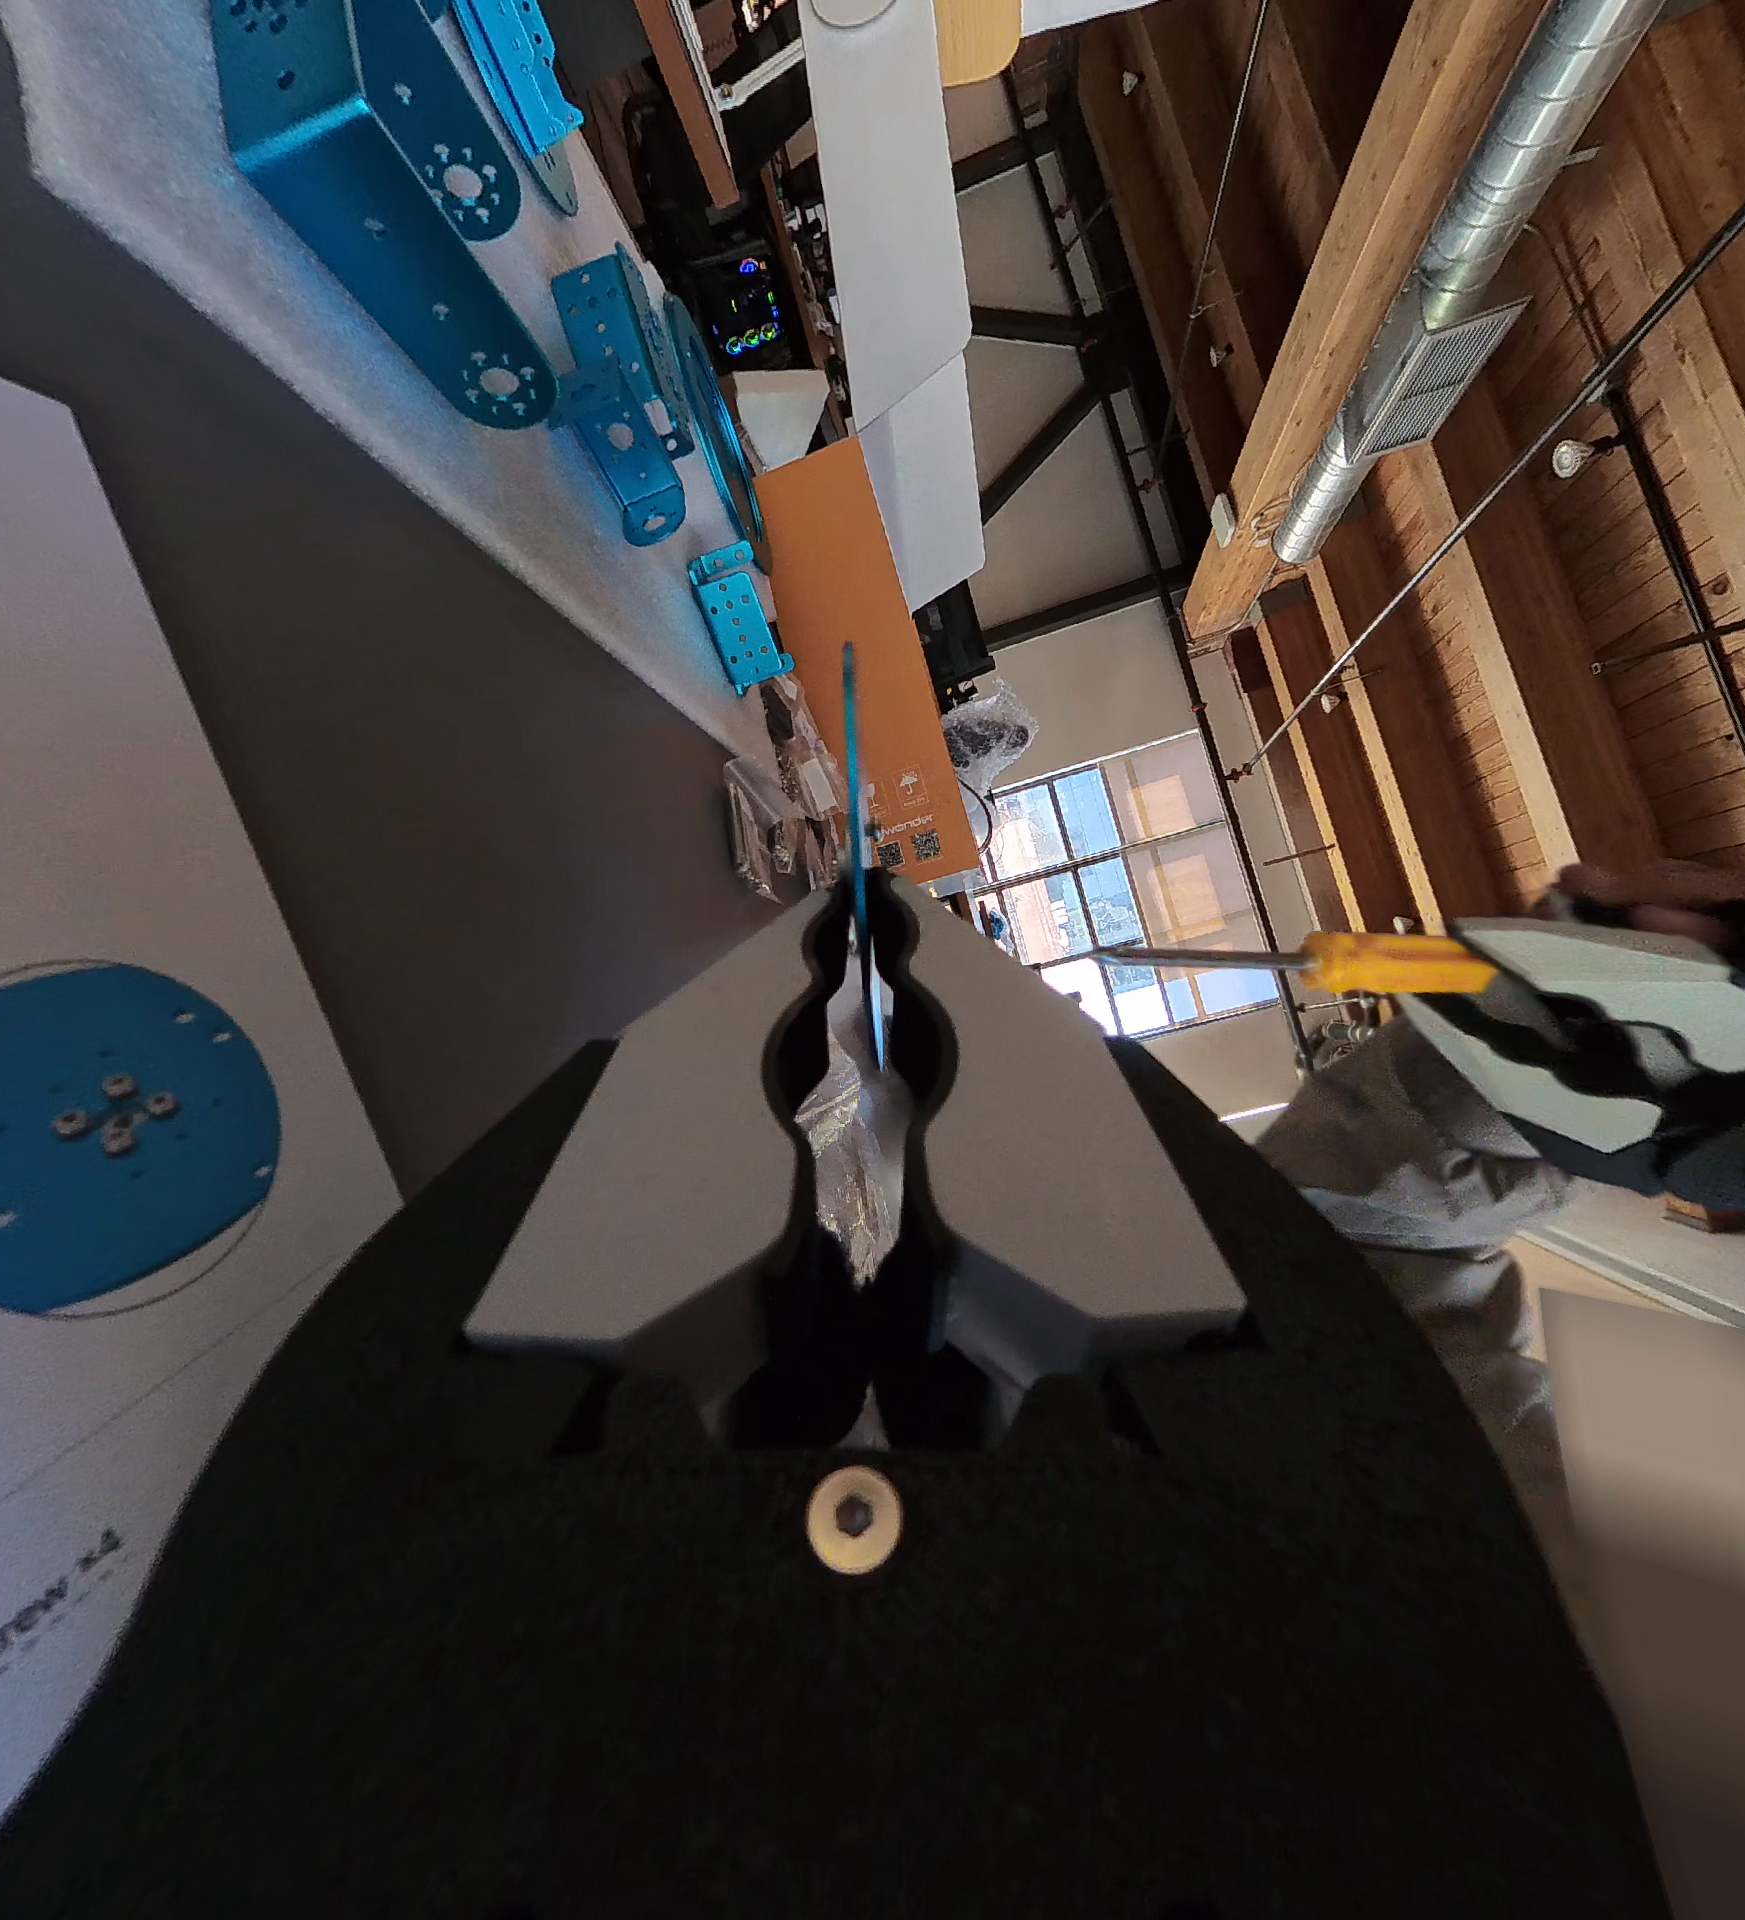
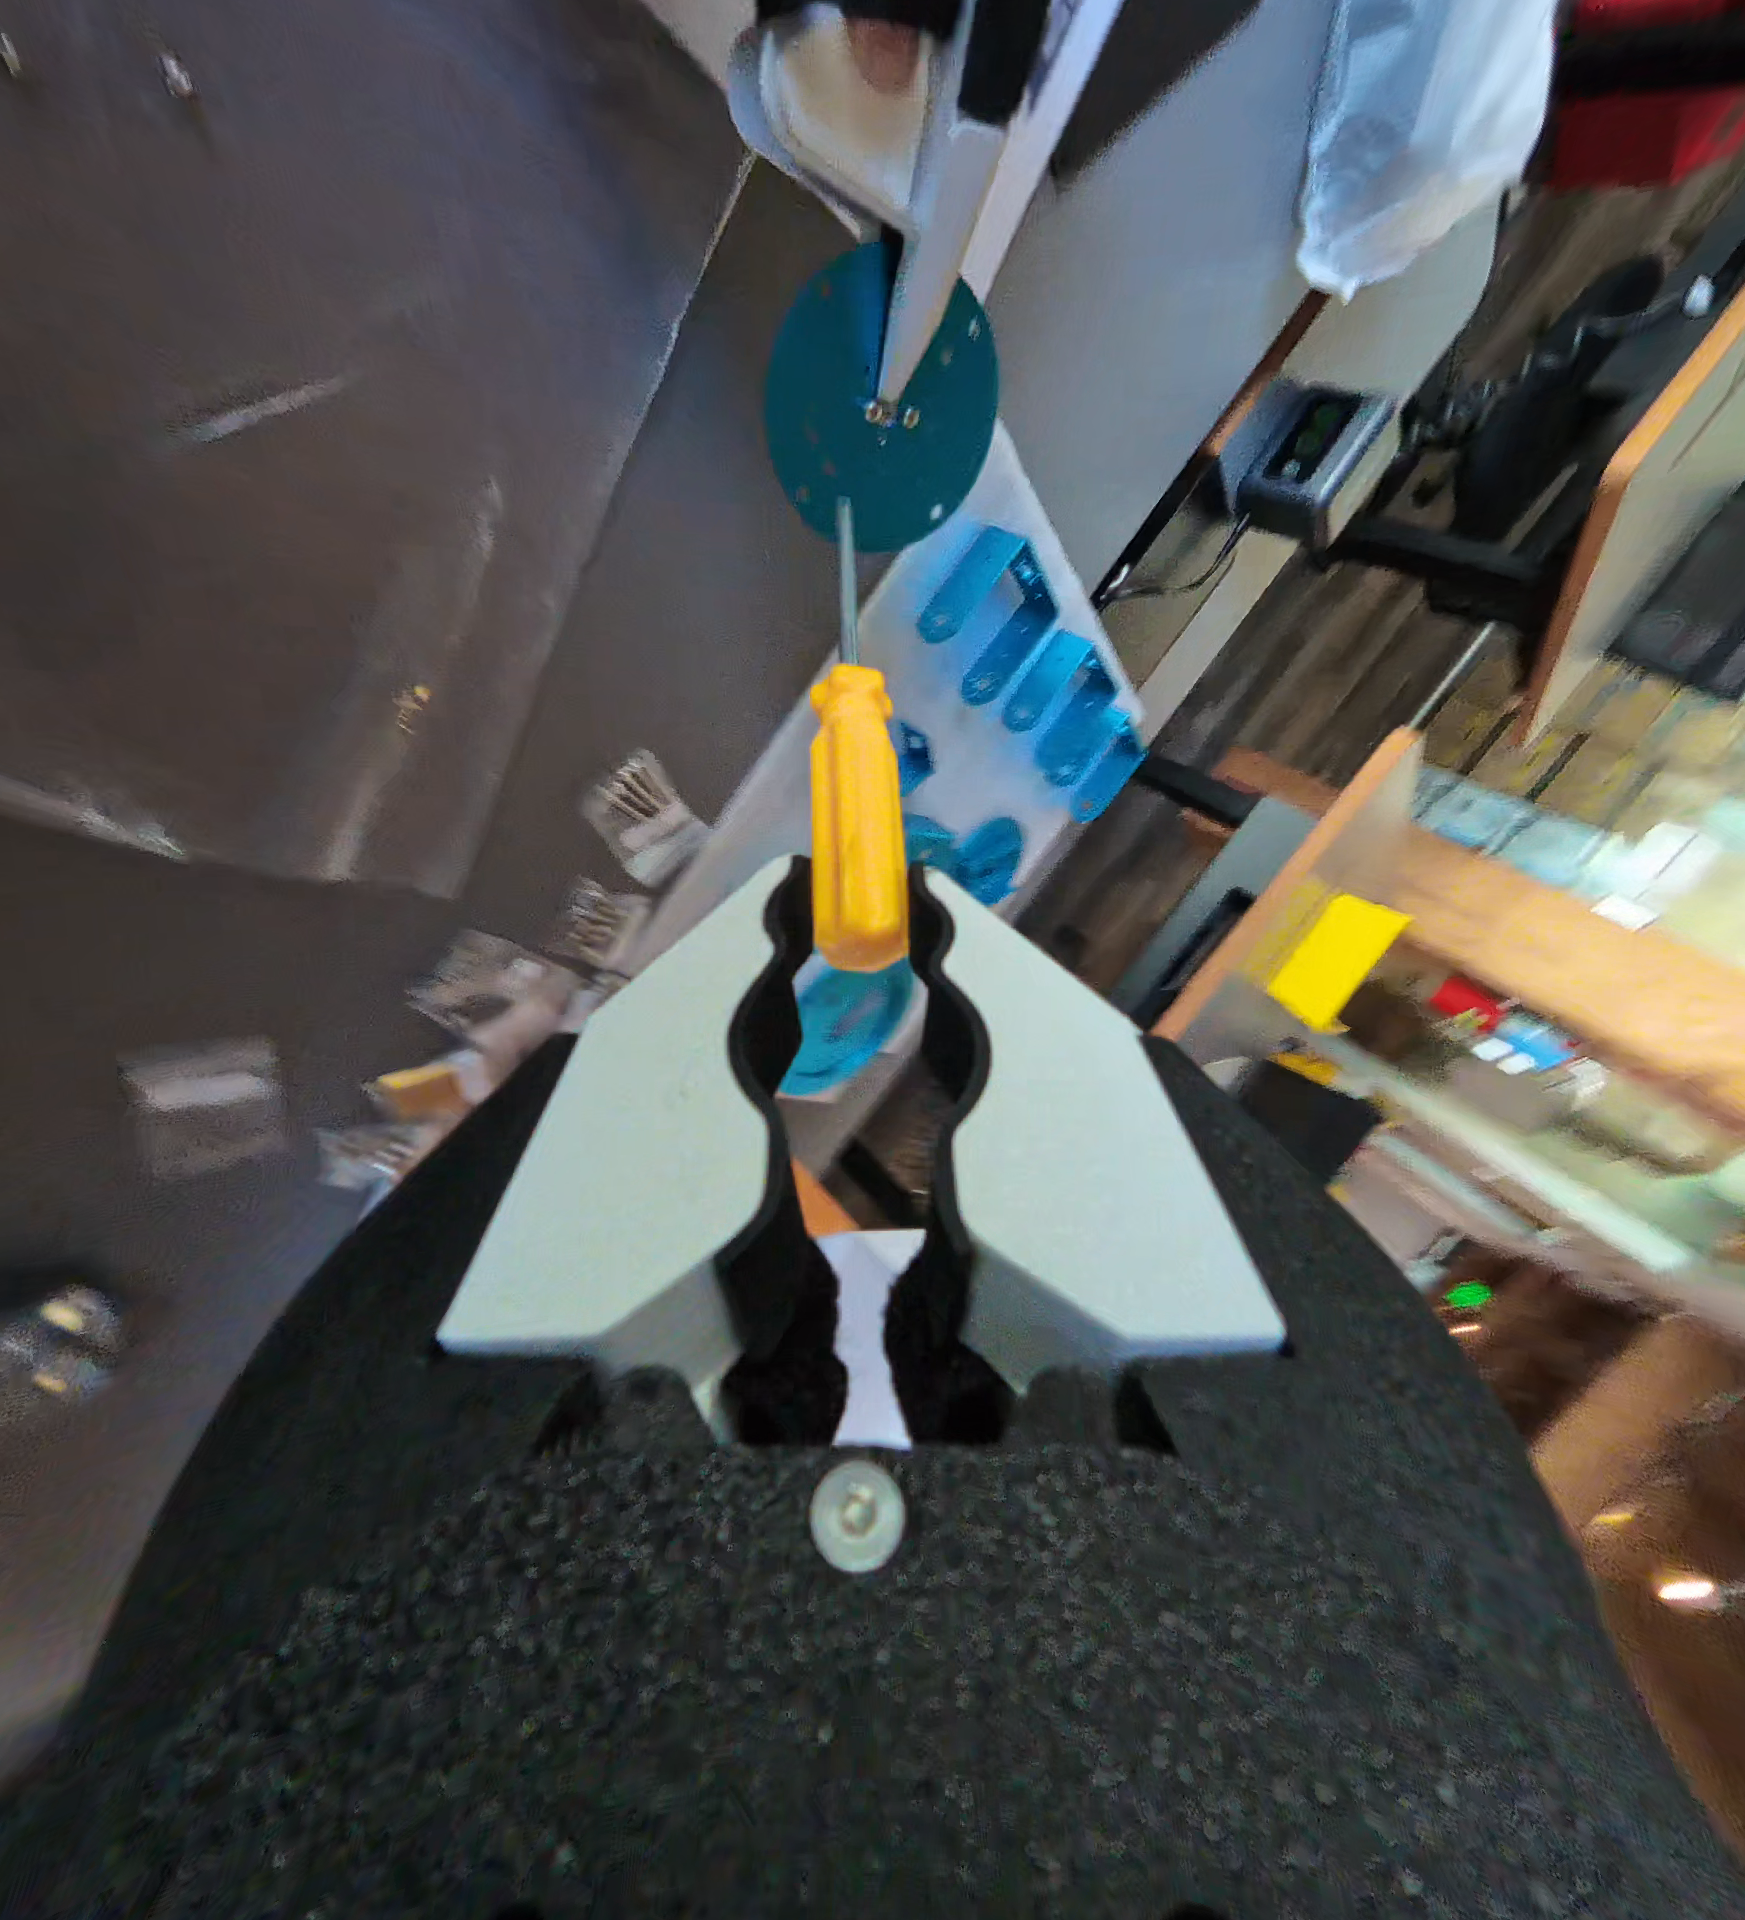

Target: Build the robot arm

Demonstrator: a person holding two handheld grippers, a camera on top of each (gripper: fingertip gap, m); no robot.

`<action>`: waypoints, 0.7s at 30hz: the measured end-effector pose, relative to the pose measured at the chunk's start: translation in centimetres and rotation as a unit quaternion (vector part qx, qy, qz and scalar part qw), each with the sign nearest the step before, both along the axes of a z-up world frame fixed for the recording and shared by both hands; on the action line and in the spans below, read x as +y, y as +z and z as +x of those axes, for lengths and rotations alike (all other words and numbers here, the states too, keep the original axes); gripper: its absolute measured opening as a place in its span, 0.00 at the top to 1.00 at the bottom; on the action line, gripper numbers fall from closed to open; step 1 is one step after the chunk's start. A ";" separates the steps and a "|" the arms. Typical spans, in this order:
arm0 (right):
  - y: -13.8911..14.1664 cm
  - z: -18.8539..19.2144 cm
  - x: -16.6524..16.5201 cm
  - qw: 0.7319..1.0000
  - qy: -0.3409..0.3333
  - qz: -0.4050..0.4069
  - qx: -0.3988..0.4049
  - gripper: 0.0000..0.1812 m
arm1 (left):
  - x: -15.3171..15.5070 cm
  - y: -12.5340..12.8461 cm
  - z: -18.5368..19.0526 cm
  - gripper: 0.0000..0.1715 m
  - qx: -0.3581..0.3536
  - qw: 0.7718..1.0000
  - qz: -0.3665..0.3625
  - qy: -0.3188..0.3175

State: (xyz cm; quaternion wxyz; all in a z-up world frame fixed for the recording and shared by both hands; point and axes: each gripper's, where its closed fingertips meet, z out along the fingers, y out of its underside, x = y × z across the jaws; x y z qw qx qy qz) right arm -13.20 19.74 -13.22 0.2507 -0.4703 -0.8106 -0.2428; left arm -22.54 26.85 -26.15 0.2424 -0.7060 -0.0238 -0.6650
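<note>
My left gripper [image 1: 863, 894] is shut on a thin blue round metal plate [image 1: 852, 769], seen edge-on and held up in the air. In the right wrist view that plate [image 2: 847, 468] shows face-on, with small nuts near its middle, gripped by the left gripper's fingers [image 2: 925, 260] from above. My right gripper [image 2: 857, 904] is shut on the yellow handle of a screwdriver [image 2: 852, 810]. Its metal shaft points at the plate, with the tip at the plate's lower part. In the left wrist view the screwdriver [image 1: 1387, 961] and the right gripper [image 1: 1533, 997] come in from the right.
Several blue metal brackets [image 1: 411, 218] lie on a white foam sheet [image 1: 120, 187] on the grey table [image 1: 348, 644]. A printed sheet [image 1: 47, 883] with a picture of a blue disc lies near. Small bags of hardware [image 1: 774, 810] and an orange box [image 1: 847, 582] stand beyond. Shelves [image 2: 1574, 935] are at right. Across from one pair of fingers to the other is roughly 20 cm.
</note>
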 end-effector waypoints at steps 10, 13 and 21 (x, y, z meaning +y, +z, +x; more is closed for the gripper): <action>-2.1 -4.9 3.1 0.936 0.210 0.153 -0.239 0.91 | 0.0 0.0 0.0 0.98 0.003 1.000 -0.001 -0.001; -2.5 -5.3 2.7 0.932 0.222 0.143 -0.247 0.91 | 0.0 -0.1 0.0 0.98 0.004 1.000 -0.001 -0.001; -2.0 -6.2 2.6 0.931 0.221 0.151 -0.248 0.91 | 0.1 -0.3 0.0 0.98 0.007 1.000 -0.003 0.001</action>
